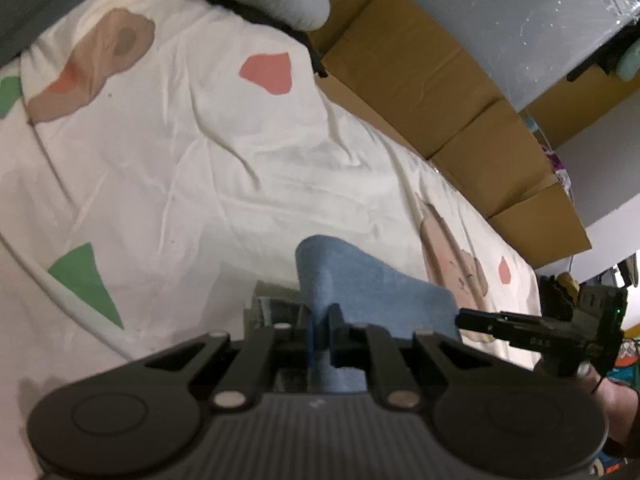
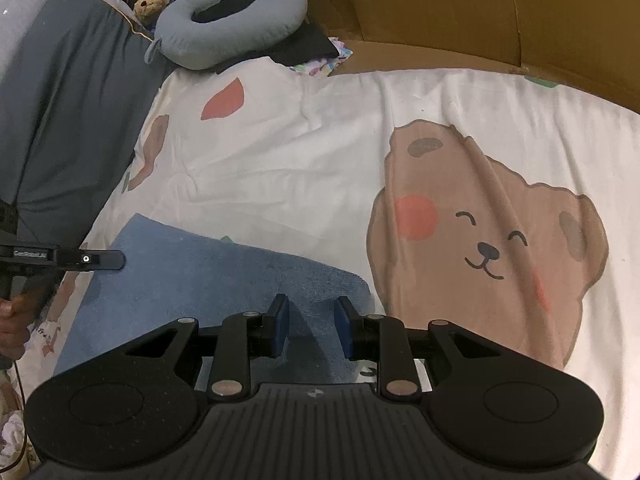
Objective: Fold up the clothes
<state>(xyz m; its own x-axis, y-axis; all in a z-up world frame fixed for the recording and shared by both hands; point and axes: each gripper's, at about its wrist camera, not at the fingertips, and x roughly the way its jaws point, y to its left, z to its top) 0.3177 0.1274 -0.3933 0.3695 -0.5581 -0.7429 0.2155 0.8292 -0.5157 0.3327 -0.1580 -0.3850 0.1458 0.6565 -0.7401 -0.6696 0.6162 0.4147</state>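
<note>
left gripper (image 1: 322, 330) jaws clamped on blue cloth (image 2: 208, 276), right gripper (image 2: 312, 326) jaws parted, holding nothing

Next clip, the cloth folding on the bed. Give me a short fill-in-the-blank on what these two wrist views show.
1. The left gripper is shut on the ____ cloth.
2. The right gripper hovers above that cloth with its jaws ____.
3. The bedsheet shows a smiling brown ____.
4. Beside the neck pillow sits a small ____ toy.

Missing words: blue; open; bear; bear
</note>
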